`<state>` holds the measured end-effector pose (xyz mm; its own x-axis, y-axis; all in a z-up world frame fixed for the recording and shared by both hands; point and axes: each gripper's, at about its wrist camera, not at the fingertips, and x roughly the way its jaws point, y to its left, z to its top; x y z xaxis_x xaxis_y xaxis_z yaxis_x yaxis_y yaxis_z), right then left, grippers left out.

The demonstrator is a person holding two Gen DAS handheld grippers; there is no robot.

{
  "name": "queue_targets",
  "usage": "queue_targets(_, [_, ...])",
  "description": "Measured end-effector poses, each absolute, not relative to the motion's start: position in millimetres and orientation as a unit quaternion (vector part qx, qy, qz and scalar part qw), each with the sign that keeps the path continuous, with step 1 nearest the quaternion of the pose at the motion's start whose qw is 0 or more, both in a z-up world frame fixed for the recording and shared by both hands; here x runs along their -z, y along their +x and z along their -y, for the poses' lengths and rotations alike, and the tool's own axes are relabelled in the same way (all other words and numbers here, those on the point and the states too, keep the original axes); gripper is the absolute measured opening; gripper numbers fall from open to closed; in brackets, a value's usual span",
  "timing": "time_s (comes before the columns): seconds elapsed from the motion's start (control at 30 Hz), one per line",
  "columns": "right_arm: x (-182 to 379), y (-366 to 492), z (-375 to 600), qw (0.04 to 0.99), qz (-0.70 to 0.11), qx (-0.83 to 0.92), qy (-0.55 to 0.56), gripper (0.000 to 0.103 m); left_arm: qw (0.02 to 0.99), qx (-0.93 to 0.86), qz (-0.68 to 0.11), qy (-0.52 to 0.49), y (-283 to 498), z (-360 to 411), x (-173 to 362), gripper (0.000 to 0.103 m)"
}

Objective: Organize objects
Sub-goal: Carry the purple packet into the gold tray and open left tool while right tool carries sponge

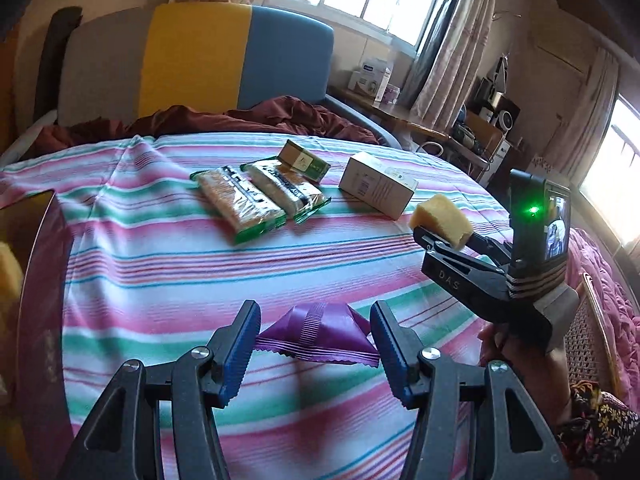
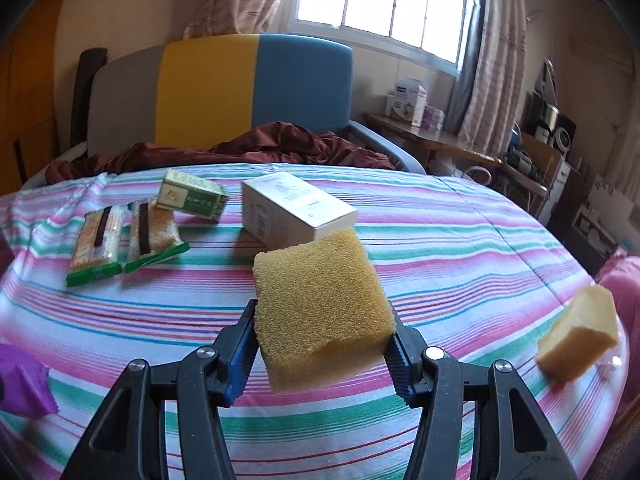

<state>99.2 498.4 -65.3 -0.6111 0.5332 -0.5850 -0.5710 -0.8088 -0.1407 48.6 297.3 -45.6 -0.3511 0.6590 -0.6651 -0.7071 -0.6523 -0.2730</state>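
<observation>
- Right wrist view: my right claw [image 2: 320, 354] is clamped on a yellow sponge [image 2: 320, 304], lifted off the striped bedspread [image 2: 460, 240].
- Left claw [image 1: 316, 350] gapes wide, empty, purple wrapper [image 1: 320, 334] between its fingers.
- Second sponge [image 2: 578, 330] to the right, two snack packs [image 2: 124, 240], green box [image 2: 192, 196], white box [image 2: 296, 208] ahead; sorting looks mostly undone.

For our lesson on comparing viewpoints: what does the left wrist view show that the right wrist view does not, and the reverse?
Only the left wrist view: the left tongs, open around a purple packet, a dark red box at the left edge, and the right tongs seen from outside.
Only the right wrist view: a second sponge lying on the striped bedspread.
Both: the held yellow sponge, two green-edged snack packs, a green carton, a white box.
</observation>
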Motion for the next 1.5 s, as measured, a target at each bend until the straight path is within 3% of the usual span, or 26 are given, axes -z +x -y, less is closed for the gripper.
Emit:
queue_targets(0.63, [70.1,87.9,-476.4,0.292,0.024,-0.895,-0.335,0.058,0.409,-0.802,-0.117,-0.418,54.2,-321.0,74.7,0.058])
queue_targets(1.0, [66.4,99.3,-468.2,0.265,-0.005,-0.900,-0.346,0.057,0.438,-0.773,-0.027,-0.458,45.3,-284.0,61.4,0.057])
queue_targets(1.2, [71.3,102.1,-452.8,0.254,0.015,-0.900,-0.354,0.057,0.427,-0.770,-0.077,-0.468,49.3,-293.4,70.0,0.058])
queue_targets(1.33, [72.8,101.7,-451.2,0.257,0.020,-0.899,-0.354,0.057,0.418,-0.771,-0.104,-0.469,49.2,-307.2,69.8,0.066])
queue_targets(1.5, [74.8,101.8,-454.8,0.262,0.012,-0.897,-0.356,0.057,0.423,-0.769,-0.125,-0.462,48.4,-318.9,71.1,0.067])
